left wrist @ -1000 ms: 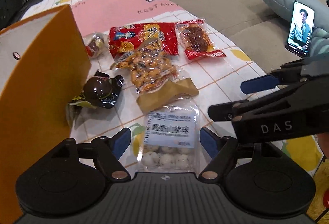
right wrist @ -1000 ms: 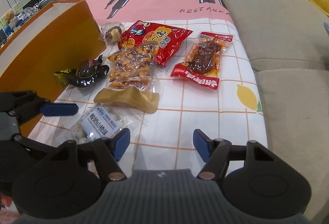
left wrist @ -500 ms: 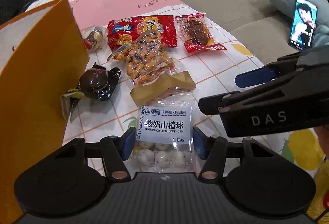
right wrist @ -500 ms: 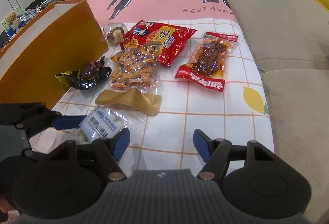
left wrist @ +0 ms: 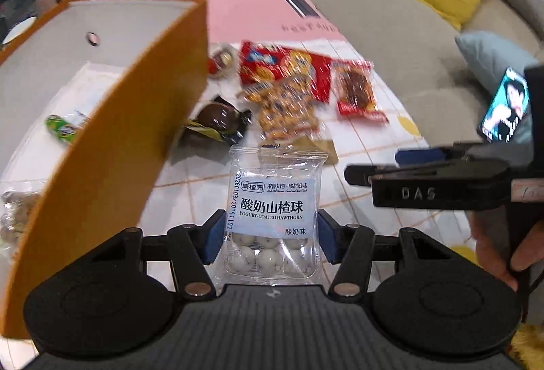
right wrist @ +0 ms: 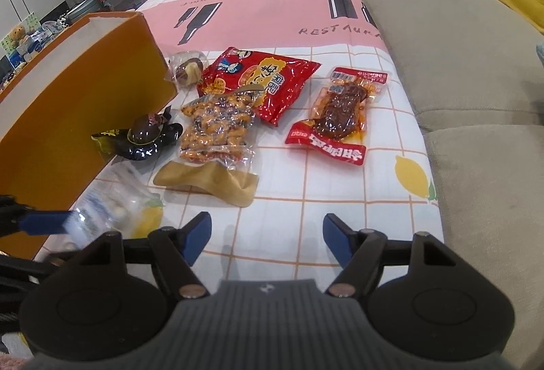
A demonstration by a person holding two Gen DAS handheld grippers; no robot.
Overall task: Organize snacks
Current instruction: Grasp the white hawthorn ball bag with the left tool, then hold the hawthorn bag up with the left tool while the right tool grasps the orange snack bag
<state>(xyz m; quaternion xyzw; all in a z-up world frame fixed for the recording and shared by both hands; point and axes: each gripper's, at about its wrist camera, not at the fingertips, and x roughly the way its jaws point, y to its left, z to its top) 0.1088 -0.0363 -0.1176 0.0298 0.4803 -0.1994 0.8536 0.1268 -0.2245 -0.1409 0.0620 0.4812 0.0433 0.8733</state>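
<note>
A clear packet of yogurt-coated hawthorn balls hangs off the tablecloth, and my left gripper is shut on it, blue pads pressing both its sides. It hovers beside the open orange box. In the right wrist view the packet is a blur next to a left pad. My right gripper hovers over bare cloth near the front edge; its jaws are opening with nothing between them. It also shows at the right of the left wrist view.
On the cloth lie a red chip bag, a clear peanut bag, a red meat packet, a black-wrapped ball and a small round sweet. The box holds a green packet. A sofa borders the right; a phone stands there.
My left gripper closed on the hawthorn packet, lifted it off the cloth and carried it toward the orange box while rolling. The right gripper stayed in place.
</note>
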